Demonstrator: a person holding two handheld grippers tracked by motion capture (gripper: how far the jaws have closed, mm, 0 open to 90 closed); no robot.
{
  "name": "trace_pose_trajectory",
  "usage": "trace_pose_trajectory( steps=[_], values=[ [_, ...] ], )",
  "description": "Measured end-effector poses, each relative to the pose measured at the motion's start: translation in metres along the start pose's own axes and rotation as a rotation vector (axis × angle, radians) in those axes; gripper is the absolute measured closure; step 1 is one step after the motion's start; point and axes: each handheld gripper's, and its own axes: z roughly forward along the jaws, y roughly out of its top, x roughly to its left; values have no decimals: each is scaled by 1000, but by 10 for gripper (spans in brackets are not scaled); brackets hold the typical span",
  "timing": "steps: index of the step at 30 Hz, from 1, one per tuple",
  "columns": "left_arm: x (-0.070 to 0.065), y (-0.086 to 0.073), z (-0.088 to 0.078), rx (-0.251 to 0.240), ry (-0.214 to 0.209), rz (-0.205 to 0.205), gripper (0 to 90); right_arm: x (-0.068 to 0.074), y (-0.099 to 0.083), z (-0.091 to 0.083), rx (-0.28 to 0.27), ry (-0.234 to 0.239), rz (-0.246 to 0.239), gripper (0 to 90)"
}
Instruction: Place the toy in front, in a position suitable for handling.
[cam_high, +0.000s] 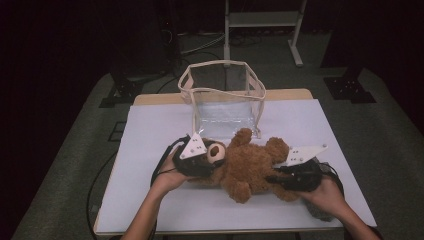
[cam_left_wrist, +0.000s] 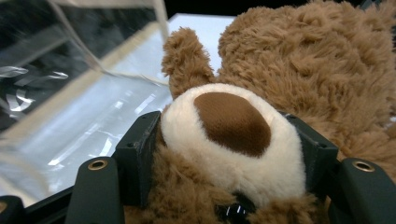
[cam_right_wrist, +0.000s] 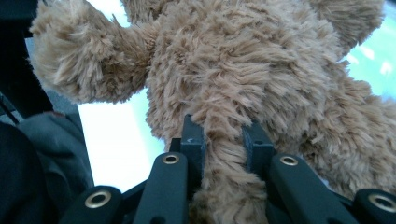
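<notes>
Both tongs were clamped on the brown teddy bear (cam_high: 250, 165), one at each end of it. Left tongs (cam_high: 212, 161) held the bear's head: in the left gripper view the two black jaws pressed in on either side of the cream muzzle (cam_left_wrist: 231, 140), with the dark brown nose patch facing up between them and a shiny black eye just below. Right tongs (cam_high: 272, 176) had closed on a narrow fold of fur at the bear's lower body; in the right gripper view the jaws (cam_right_wrist: 224, 144) stood close together with a ridge of plush pinched between them, and one furry limb stuck out to the upper left.

Seen from the high view, the bear lay lengthwise across the middle of the white bench (cam_high: 150, 200), nearer the front edge than the back, its head toward the left edge and its legs toward the right. Each hand came in from the front edge, the left hand (cam_high: 167, 177) behind the head and the right hand (cam_high: 327, 192) behind the legs.

Just beyond the bear, toward the back edge, stood a clear plastic bag (cam_high: 225, 100) with cream trim, its mouth open upward. One raised paw of the bear reached close to the bag's front wall; whether it touched could not be told.
</notes>
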Motion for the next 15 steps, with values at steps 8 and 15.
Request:
trace_pose_trajectory(
  steps=[8,15],
  values=[
    [-13,-18,8,29,-45,-24,341,0,-32,7,-16,39,36,708],
    [-16,-20,3,46,-41,-20,315,6,-37,4,-29,66,36,533]
  ],
)
